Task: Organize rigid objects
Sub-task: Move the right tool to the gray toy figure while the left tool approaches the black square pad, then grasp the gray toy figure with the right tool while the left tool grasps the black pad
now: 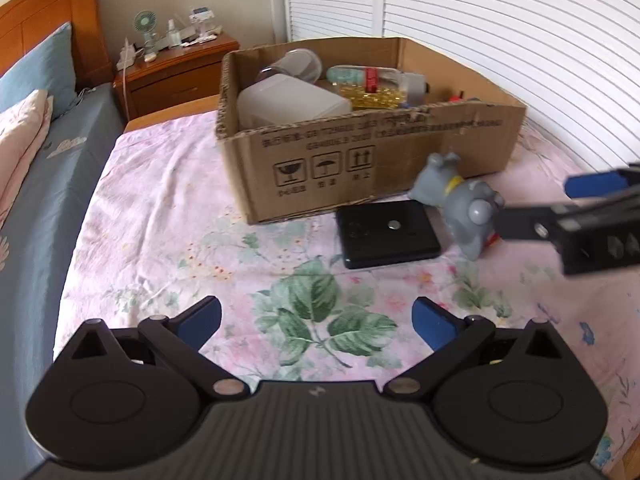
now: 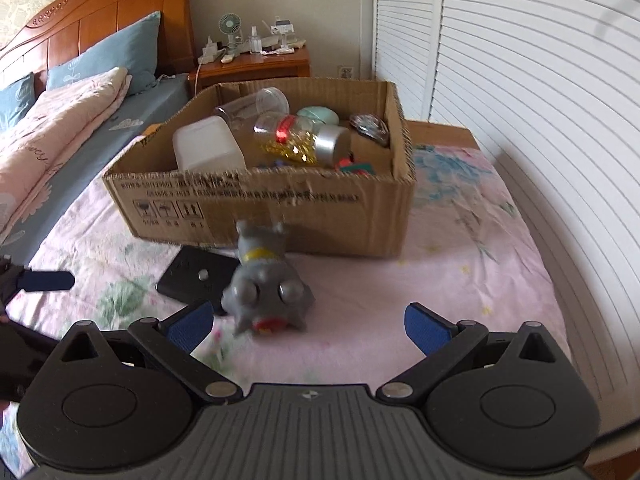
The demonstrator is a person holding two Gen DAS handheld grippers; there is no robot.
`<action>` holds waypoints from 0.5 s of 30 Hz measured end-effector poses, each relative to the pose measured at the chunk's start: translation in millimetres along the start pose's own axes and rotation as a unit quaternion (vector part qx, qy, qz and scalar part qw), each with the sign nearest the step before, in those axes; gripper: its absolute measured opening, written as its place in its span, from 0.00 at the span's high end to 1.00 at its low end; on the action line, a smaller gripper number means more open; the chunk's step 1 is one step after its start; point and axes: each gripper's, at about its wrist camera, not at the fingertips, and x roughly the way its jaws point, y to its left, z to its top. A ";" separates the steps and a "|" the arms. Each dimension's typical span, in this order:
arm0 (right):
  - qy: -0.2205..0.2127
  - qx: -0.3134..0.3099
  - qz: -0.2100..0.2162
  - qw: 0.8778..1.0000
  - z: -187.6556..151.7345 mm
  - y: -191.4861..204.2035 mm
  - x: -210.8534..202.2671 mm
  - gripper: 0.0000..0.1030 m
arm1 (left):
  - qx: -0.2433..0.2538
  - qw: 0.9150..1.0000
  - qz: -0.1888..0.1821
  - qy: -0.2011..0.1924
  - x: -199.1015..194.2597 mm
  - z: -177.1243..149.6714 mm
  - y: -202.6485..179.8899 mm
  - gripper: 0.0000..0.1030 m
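right hand-held gripper (image 2: 308, 322) gapes; only its view shows teal case (image 2: 318, 115).

A home bedroom: wooden headboard (image 2: 100, 12), pillows (image 2: 116, 52), floral bedsheet (image 1: 180, 220) and a cluttered nightstand (image 1: 176, 68).

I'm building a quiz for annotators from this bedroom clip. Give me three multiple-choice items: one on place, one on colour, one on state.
1. Where is the black flat box?
A. inside the cardboard box
B. on the bedsheet in front of the cardboard box
C. on the nightstand

2. What colour is the toy dog's collar?
A. yellow
B. green
C. white

3. How do the right gripper's jaws stand?
A. shut on the toy dog
B. shut on nothing
C. open

Answers:
1 B, it lies on the sheet before the cardboard box.
2 A, a yellow band circles its neck.
3 C, the blue pads are spread wide apart.
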 end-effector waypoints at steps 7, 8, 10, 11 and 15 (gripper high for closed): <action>0.005 0.006 -0.012 1.000 16.5 12.0 40.1 0.00 | -0.017 1.000 0.004 0.001 -0.7 0.8 10.0 0.02; 0.009 0.010 -0.016 1.000 15.3 11.5 43.6 0.00 | -0.016 1.000 0.004 0.000 -0.8 1.1 10.5 0.02; 0.018 0.016 -0.024 0.999 11.1 8.7 47.0 0.00 | -0.016 1.000 0.006 -0.001 -1.0 2.0 11.4 0.02; 0.021 0.017 -0.022 0.999 8.6 6.2 46.3 0.00 | -0.015 1.000 0.005 -0.001 -1.2 2.3 11.5 0.02; 0.027 0.008 -0.024 0.999 -2.0 0.2 35.4 0.00 | -0.014 1.000 -0.001 -0.004 -1.6 4.5 9.9 0.02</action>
